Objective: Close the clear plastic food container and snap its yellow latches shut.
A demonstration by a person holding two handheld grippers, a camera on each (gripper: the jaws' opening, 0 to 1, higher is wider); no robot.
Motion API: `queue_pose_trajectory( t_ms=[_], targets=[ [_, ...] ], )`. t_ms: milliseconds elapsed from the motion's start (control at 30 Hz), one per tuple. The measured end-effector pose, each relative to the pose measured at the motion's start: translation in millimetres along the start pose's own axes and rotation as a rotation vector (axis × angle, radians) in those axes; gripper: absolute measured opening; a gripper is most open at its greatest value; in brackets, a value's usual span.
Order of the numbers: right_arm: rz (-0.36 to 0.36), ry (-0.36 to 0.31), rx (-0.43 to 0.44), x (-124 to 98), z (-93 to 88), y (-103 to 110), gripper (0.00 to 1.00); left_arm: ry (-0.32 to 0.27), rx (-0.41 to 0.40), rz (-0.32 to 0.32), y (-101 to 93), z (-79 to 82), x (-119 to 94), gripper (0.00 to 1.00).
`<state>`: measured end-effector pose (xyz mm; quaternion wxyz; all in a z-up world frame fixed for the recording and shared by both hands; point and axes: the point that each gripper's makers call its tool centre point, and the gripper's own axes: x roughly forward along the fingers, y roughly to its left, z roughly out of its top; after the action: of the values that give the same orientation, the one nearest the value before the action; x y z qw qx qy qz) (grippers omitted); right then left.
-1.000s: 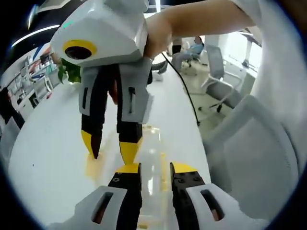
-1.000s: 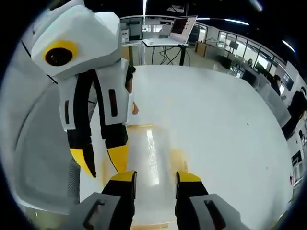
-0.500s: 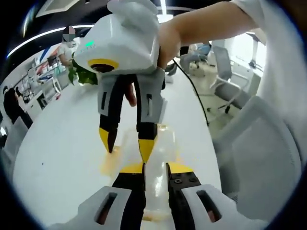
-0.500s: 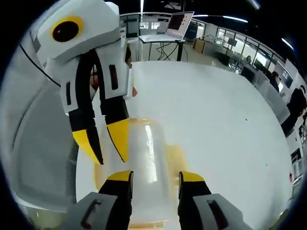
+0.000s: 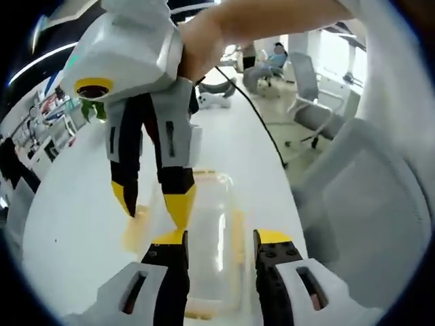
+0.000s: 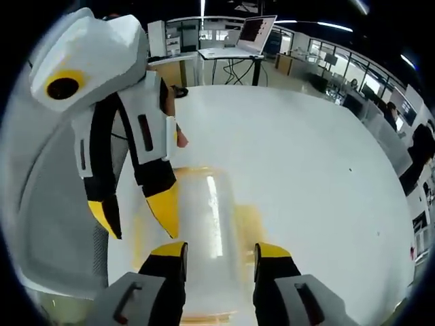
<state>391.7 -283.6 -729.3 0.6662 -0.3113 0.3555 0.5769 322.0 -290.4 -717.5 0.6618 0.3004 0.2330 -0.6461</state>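
In the left gripper view, your right gripper [image 5: 153, 207] hangs at left, its yellow-tipped fingers [image 5: 181, 206] parted and holding nothing, poised over the clear container [image 5: 204, 238] on the white table [image 5: 75, 197]. Your left gripper [image 5: 221, 239] rises from the bottom with its fingers spread wide on either side of the container, gripping nothing. A white chair [image 5: 360, 204] stands at right. In the right gripper view, the left gripper [image 6: 139, 217] hangs at left, the container [image 6: 204, 238] lying between your right gripper's [image 6: 219, 248] wide fingers, a yellow latch [image 6: 250, 223] on its right side.
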Motion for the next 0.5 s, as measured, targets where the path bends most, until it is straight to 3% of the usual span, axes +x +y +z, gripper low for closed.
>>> queue_pose_trajectory(
  t_ms=[333,500],
  targets=[
    [0.047,0.032,-0.049,1.7,3.8,-4.2,0.41,0.018,0.038,0.011,-3.6,-2.4,3.6,0.34],
    [0.064,0.053,-0.063,4.4,5.4,-6.5,0.41,0.032,0.103,0.051,-3.1,-1.7,6.0,0.35]
  ],
)
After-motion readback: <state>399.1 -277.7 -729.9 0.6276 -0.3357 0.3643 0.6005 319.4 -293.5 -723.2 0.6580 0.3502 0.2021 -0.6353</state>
